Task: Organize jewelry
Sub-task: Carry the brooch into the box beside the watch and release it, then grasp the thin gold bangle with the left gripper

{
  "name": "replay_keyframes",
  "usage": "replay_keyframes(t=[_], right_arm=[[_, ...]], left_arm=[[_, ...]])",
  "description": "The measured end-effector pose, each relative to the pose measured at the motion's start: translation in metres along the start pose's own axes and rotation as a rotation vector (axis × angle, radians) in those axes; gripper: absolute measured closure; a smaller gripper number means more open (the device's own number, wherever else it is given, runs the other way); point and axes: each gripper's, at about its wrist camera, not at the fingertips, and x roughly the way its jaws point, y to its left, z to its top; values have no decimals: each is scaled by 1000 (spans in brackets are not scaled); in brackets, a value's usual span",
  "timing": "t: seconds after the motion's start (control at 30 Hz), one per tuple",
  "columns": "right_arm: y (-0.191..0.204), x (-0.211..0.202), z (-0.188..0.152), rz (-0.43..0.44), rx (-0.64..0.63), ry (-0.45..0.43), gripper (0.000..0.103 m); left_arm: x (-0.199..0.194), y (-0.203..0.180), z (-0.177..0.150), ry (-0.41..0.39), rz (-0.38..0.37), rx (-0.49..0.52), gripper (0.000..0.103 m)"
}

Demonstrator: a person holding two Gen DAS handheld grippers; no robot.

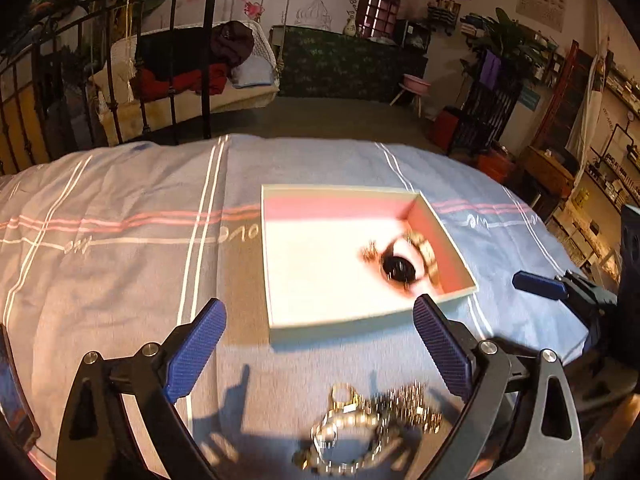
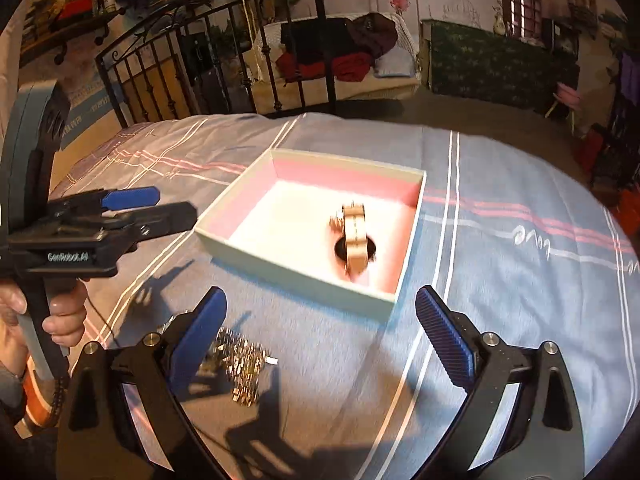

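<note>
A shallow box (image 1: 276,264) with pink inner walls and a white floor lies on the striped bedspread. In its right part are a gold bangle (image 1: 426,258), a black round piece (image 1: 398,270) and a small gold piece (image 1: 370,252), all blurred. My left gripper (image 1: 320,304) is open just in front of the box, above a loose heap of gold and silver jewelry (image 1: 372,428). My right gripper (image 2: 322,292) is also open with nothing between its pads, near the box's (image 2: 296,268) front corner. The heap (image 2: 240,364) lies beside its left finger.
A hand (image 2: 64,320) holds the left gripper's handle at the left of the right wrist view. A black iron bed frame (image 1: 188,60) stands beyond the bedspread (image 1: 120,248), whose far edge drops to the floor. A swing bench with clothes (image 2: 348,56) hangs further back.
</note>
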Motion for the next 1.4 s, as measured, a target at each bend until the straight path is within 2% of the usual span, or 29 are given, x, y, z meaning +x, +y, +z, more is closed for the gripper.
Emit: replay_keyframes(t=[0.07, 0.17, 0.27, 0.4, 0.6, 0.63, 0.8, 0.97, 1.1, 1.17, 1.23, 1.3, 1.33, 1.4], right_arm=[[-1, -1, -24, 55, 41, 35, 9], [3, 3, -51, 48, 73, 83, 15], [5, 10, -69, 51, 98, 118, 15], [7, 15, -75, 54, 110, 130, 15], [7, 17, -75, 54, 112, 131, 15], [7, 18, -74, 53, 111, 132, 15], [10, 19, -72, 41, 97, 137, 15], [17, 20, -70, 43, 78, 143, 15], [32, 24, -68, 52, 16, 142, 16], [40, 29, -67, 71, -13, 150, 23], [49, 32, -65, 61, -46, 150, 24], [57, 32, -62, 65, -77, 144, 37], [61, 30, -61, 64, -86, 132, 40], [66, 29, -61, 114, -81, 131, 42]], left_arm=[[-1, -1, -31, 48, -9, 1, 10], [6, -7, -62, 105, -6, 23, 10], [13, -17, -72, 112, 18, 69, 10], [24, -27, -73, 113, 40, 128, 11], [31, -25, -71, 134, 6, 124, 47], [32, -25, -71, 139, 9, 129, 48], [30, -25, -73, 132, 15, 142, 48], [22, -16, -66, 108, 6, 87, 48], [14, -6, -61, 92, 8, 51, 48], [10, -2, -60, 87, 6, 35, 48], [8, 1, -61, 81, 12, 25, 48], [5, 5, -61, 79, 23, 18, 48], [3, 8, -62, 79, 32, 15, 48], [0, 14, -63, 73, 48, 3, 48]])
